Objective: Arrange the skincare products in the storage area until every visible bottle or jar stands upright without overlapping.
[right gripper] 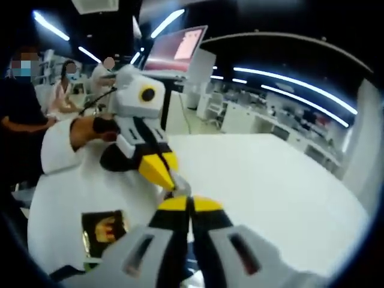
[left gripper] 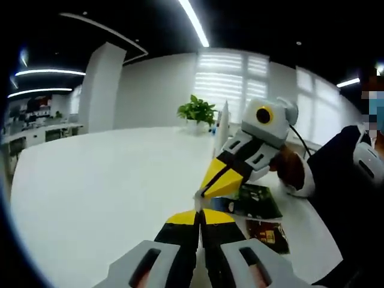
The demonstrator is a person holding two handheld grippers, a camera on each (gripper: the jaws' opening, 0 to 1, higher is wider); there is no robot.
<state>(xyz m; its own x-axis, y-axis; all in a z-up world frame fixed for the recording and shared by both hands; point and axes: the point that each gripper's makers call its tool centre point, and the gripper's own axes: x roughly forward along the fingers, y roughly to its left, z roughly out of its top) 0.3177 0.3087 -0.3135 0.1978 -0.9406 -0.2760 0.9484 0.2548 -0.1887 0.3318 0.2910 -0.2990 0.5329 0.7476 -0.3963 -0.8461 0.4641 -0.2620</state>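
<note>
left gripper [left gripper: 200,214] jaws pressed together over the white table [left gripper: 102,186], right gripper [left gripper: 204,191] tip meeting it, jaws closed, dark packets [left gripper: 255,204] partly hidden behind, gloved hand [left gripper: 291,168] gripping the right tool

Likely an open-plan office: desk rows [right gripper: 282,120], ceiling strip lights [right gripper: 300,81], white table [left gripper: 108,180] (potted plant [left gripper: 197,111]).

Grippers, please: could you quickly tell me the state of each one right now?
Left gripper: closed, jaws together, holding nothing visible.
Right gripper: closed, jaws together, holding nothing visible; its tips meet the left gripper's above the white table.
</note>
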